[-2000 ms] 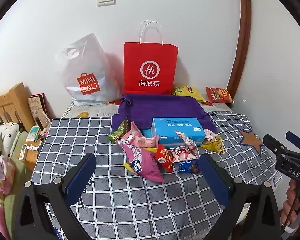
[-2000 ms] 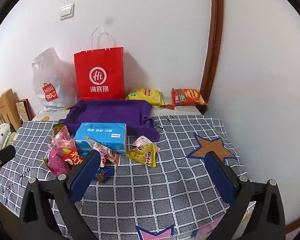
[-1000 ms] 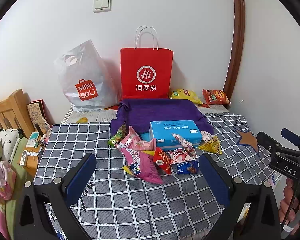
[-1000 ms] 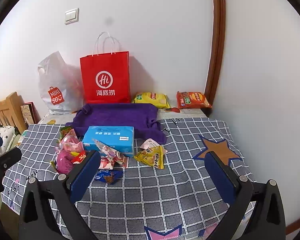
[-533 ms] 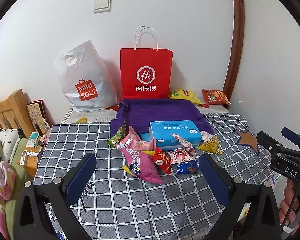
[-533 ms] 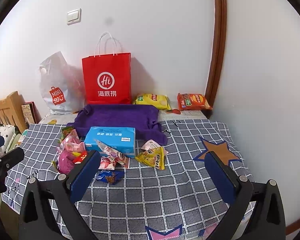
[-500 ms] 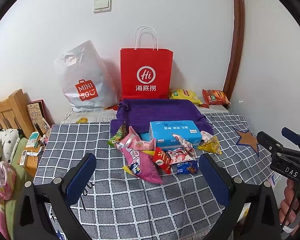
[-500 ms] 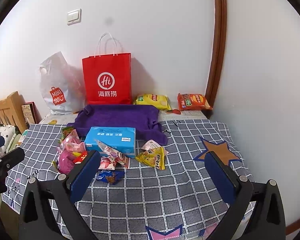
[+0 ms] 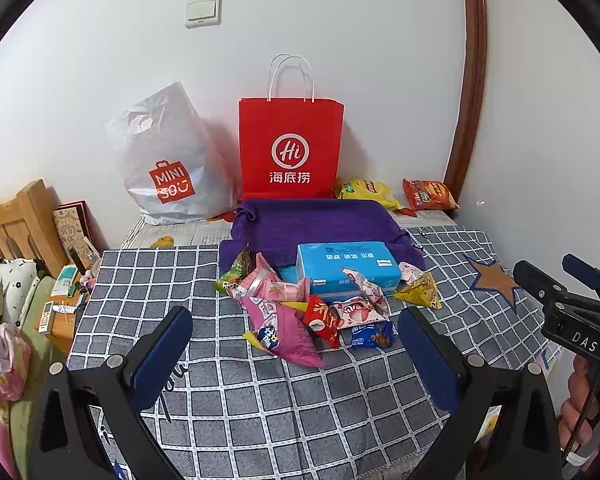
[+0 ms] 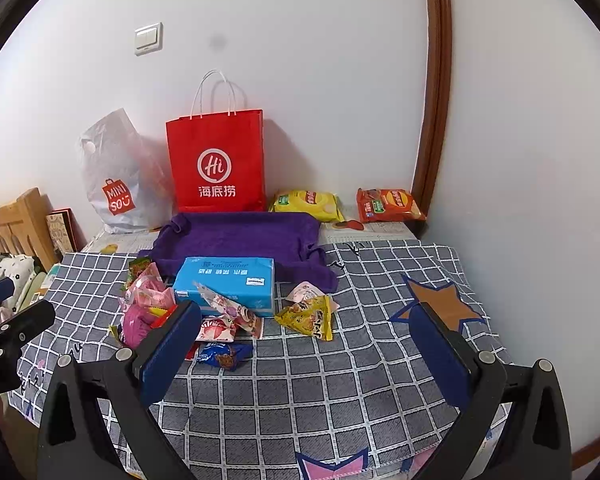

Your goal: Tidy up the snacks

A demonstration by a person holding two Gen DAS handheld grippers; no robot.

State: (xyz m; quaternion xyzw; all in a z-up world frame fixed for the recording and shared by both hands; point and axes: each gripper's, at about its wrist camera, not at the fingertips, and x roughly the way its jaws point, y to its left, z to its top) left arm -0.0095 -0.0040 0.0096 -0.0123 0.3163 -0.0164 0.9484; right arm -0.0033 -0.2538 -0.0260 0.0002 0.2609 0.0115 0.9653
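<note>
**Snacks piled mid-table, both grippers held back**

At the far left stands a wooden headboard (image 9: 14, 224), then a white bag (image 9: 168, 160) and a red bag (image 9: 290, 140) against the wall. On the checked cloth (image 9: 260, 400) the snack pile (image 9: 300, 312) lies against a blue box (image 9: 346, 268), before a purple towel (image 9: 320, 224). The left gripper (image 9: 296, 360) hangs above the near edge, spread wide, holding nothing. Rightward, 2 chip bags (image 10: 348, 204) sit by the wall. The right gripper (image 10: 308, 354) gapes too, holding nothing.
</note>
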